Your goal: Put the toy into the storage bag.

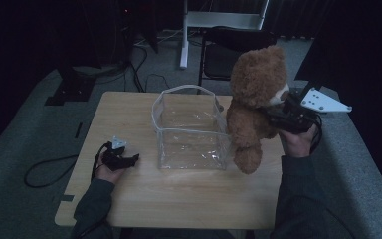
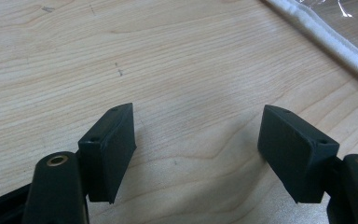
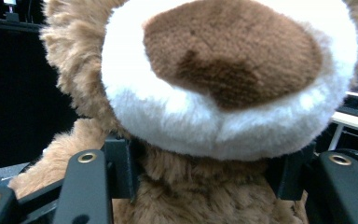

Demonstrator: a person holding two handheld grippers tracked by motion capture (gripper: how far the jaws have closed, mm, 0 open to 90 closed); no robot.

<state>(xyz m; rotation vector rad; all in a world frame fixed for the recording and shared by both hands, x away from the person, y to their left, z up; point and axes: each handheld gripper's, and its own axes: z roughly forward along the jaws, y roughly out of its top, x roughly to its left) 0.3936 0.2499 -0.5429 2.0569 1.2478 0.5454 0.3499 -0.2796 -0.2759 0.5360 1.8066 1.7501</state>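
A brown teddy bear hangs upright over the table's right side, just right of a clear plastic bag that stands open. My right gripper is shut on the bear's neck, below its white muzzle; its black pads press into the fur on both sides. The bear's feet dangle beside the bag's right wall. On the wooden table, left of the bag, rests my left gripper, held by a hand. Its jaws stand wide apart with bare wood between its pads.
The bag's white-trimmed edge lies at the upper right of the left gripper view. A black chair and a white stand are behind the table. Cables trail over the grey floor at the left.
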